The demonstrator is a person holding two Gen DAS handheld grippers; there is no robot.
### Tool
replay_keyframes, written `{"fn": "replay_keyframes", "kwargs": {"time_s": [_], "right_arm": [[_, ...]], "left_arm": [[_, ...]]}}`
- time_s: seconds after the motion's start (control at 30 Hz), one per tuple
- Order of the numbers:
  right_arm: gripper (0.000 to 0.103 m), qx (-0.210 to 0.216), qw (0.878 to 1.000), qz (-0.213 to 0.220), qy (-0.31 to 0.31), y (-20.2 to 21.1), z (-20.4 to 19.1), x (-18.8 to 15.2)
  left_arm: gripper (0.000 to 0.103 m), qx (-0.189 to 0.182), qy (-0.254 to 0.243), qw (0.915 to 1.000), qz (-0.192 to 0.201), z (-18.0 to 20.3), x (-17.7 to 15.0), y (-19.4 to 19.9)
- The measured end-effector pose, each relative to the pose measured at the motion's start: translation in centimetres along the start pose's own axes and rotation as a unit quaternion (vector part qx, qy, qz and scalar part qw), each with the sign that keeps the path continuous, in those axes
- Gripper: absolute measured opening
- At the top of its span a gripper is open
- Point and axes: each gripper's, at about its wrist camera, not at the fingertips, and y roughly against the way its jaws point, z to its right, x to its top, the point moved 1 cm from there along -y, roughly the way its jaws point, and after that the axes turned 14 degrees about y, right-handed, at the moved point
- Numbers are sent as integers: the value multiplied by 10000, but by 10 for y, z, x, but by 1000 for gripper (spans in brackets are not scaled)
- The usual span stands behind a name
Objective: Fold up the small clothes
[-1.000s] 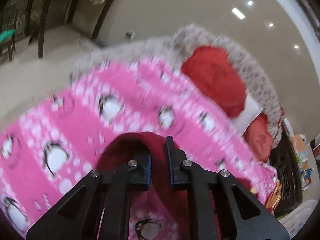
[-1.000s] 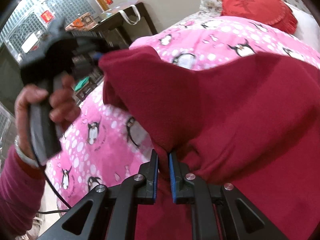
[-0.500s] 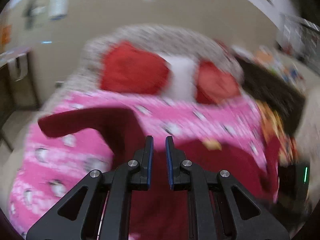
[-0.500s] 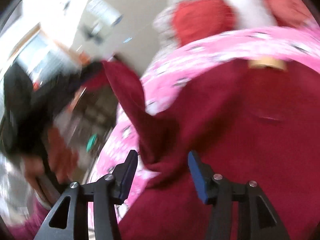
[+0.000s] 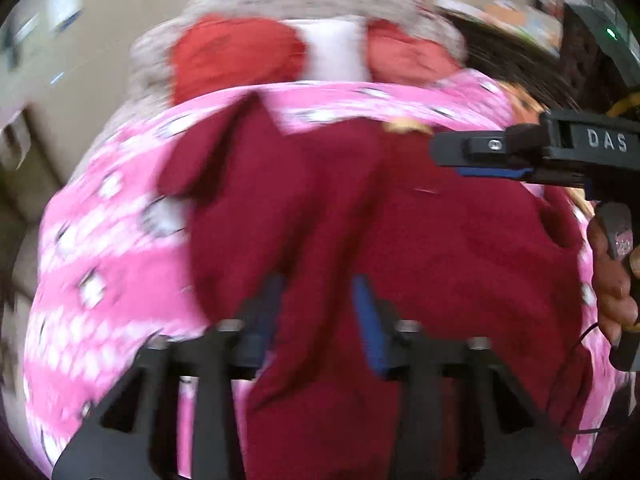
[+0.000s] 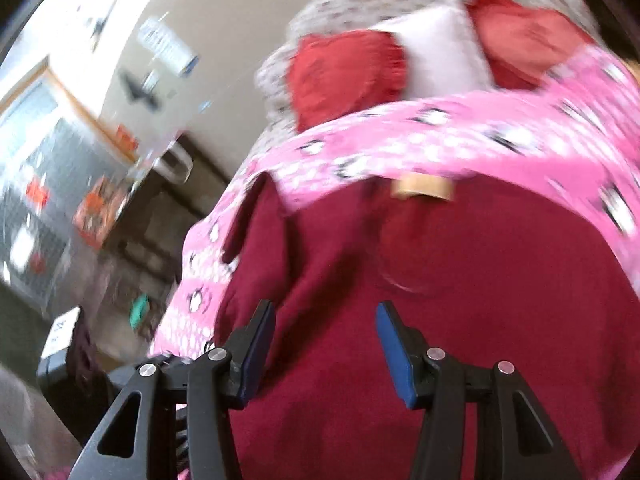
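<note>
A dark red garment lies spread on a pink penguin-print blanket, one sleeve reaching up to the left, a tan label near its collar. It also shows in the right wrist view on the blanket. My left gripper is open just above the cloth, holding nothing. My right gripper is open over the garment, empty; it also shows from the side at the right of the left wrist view, held by a hand.
Red cushions and a white pillow lie at the bed's head, also in the right wrist view. A dark table and cluttered shelves stand left of the bed. Dark furniture is at the right.
Both grippers have let go of the garment and opened. The garment, held up a second ago, now lies spread on the blanket. Both views swung toward the bed's head.
</note>
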Motion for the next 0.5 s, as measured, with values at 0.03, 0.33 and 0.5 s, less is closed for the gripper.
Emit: {"fn": "replay_keyframes", "kwargs": {"time_s": [0.03,0.33,0.5], "right_arm": [[50,36,9997,-51,232,-11,-12,4],[53,904,9926,-657,476,-147,-87,64],[38,1010,9907,-883,-223,-206,-75,71]], "left_arm": [[53,107,304,9994,109,-22,2,3],[53,670,1287,9894,28,-95,-1,-16],[53,684,1468,9868,-49,-101,-5,-22]]}}
